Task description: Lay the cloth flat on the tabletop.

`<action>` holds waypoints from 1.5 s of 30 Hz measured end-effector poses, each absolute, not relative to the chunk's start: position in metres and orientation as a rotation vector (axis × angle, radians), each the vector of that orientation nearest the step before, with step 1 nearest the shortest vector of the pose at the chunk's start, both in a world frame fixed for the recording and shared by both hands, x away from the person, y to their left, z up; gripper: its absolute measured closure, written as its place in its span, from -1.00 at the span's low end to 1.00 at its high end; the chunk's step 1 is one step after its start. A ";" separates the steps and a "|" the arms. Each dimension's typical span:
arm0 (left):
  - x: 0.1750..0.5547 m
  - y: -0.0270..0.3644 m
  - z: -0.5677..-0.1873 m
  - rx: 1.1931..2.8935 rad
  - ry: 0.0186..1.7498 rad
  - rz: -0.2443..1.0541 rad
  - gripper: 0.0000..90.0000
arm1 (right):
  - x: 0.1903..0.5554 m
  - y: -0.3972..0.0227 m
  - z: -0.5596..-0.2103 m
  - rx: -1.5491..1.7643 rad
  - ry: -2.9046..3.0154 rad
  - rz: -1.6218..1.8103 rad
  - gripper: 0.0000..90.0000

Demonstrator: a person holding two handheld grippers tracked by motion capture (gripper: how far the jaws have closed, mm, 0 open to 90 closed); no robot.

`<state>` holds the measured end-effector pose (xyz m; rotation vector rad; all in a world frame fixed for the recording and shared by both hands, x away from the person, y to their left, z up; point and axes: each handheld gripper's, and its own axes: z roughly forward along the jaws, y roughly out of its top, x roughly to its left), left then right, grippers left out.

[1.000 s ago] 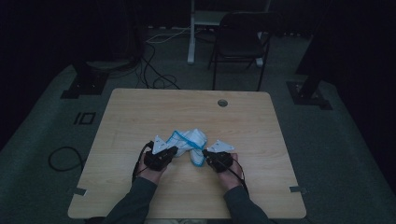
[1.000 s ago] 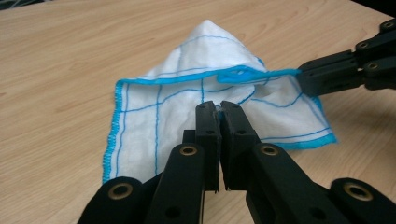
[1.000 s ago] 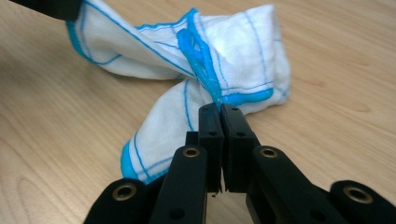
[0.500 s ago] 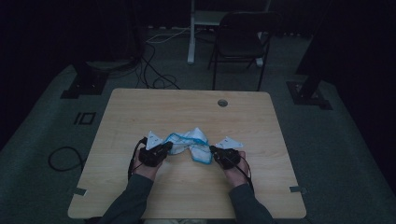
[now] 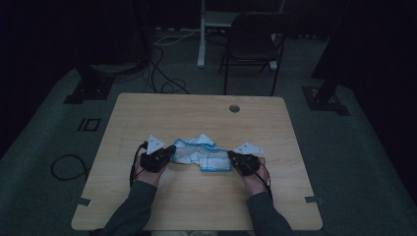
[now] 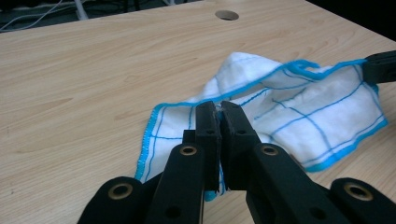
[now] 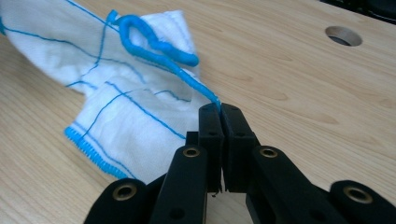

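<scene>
Your left gripper point(image 5: 166, 153) and right gripper point(image 5: 235, 160) are each clamped tight on an edge of the cloth point(image 5: 201, 153) — white with blue lines — stretched between them at the centre of the table point(image 5: 196, 110).

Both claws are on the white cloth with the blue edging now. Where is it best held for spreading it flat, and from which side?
Hold the cloth at its blue-stitched hem, at opposite ends, coming in low from the person's side of the table. The left claw and right claw are each shut on a hem edge there. The hem is a firm, thin edge, and the middle lies bunched in folds between them.
</scene>
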<state>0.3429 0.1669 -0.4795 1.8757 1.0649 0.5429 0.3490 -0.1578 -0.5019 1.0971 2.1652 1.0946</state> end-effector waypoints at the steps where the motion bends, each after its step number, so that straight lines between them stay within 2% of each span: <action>1: 0.343 0.168 -0.480 1.872 1.070 0.541 0.94 | 0.349 -0.159 -0.501 1.098 2.162 1.093 0.96; 22: 0.358 0.185 -0.484 1.865 1.144 0.542 0.94 | 0.353 -0.192 -0.499 1.169 2.121 1.025 0.97; 36: 0.394 0.165 -0.493 1.906 1.151 0.532 0.94 | 0.361 -0.203 -0.510 1.235 2.107 0.922 0.97; 45: 0.410 0.160 -0.512 1.963 1.204 0.513 0.94 | 0.368 -0.212 -0.518 1.298 2.110 0.868 0.97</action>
